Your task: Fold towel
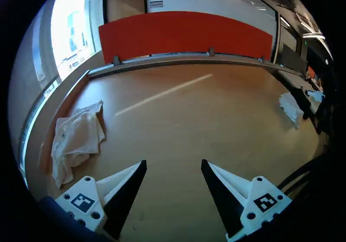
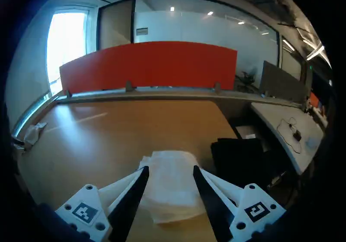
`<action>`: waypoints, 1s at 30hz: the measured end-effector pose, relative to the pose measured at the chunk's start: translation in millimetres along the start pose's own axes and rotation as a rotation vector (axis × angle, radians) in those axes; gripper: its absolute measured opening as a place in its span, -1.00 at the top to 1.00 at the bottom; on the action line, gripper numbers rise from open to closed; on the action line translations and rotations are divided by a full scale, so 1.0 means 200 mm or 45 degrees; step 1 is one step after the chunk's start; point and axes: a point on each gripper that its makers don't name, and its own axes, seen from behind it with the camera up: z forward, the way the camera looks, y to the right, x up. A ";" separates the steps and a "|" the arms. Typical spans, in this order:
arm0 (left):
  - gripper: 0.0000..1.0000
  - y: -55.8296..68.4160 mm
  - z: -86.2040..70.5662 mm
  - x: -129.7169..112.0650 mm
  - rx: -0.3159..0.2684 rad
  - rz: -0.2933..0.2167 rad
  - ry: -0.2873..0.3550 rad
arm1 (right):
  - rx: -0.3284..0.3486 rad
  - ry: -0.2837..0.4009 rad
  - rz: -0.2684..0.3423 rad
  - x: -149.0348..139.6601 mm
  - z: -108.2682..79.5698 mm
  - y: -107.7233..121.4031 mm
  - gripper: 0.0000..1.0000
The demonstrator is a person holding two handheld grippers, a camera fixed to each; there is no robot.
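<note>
The left hand-held gripper (image 1: 174, 166) is held wide open above the worktop (image 1: 194, 112), empty. The right hand-held gripper (image 2: 171, 170) is spread open over folded towels (image 2: 172, 192), nothing gripped.

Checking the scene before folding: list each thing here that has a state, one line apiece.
Loose towel: crumpled, unfolded, lying near the edge of the table.
Towel stack: folded, piled flat on the table.
Left gripper: open, holding nothing, over bare tabletop.
Right gripper: open, fingers spread over the stack, not closed on it.
</note>
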 end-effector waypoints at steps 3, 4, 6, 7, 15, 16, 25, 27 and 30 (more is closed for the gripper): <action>-0.87 -0.02 0.01 0.03 0.007 -0.011 0.019 | -0.023 0.070 0.005 0.06 0.01 -0.01 -0.76; -0.87 -0.02 0.01 0.04 0.009 -0.016 0.025 | -0.030 0.095 0.006 0.08 0.01 -0.01 -0.77; -0.87 -0.03 0.01 0.05 0.014 -0.023 0.037 | -0.043 0.140 0.008 0.12 0.01 -0.01 -0.77; -0.87 -0.04 0.02 0.06 0.018 -0.027 0.045 | -0.046 0.165 0.007 0.14 0.01 -0.01 -0.77; -0.87 -0.09 0.03 0.14 0.048 -0.070 0.102 | -0.066 0.343 0.024 0.30 0.00 -0.03 -0.77; -0.87 -0.09 0.03 0.15 0.052 -0.076 0.112 | -0.065 0.357 0.027 0.32 0.00 -0.04 -0.77; -0.87 -0.15 0.06 0.26 0.085 -0.120 0.218 | -0.068 0.440 0.031 0.43 0.01 -0.09 -0.77; -0.87 -0.17 0.06 0.29 0.093 -0.132 0.245 | -0.063 0.454 0.031 0.45 0.01 -0.12 -0.77; -0.87 -0.20 0.06 0.35 0.106 -0.151 0.300 | -0.053 0.476 0.031 0.49 0.01 -0.17 -0.77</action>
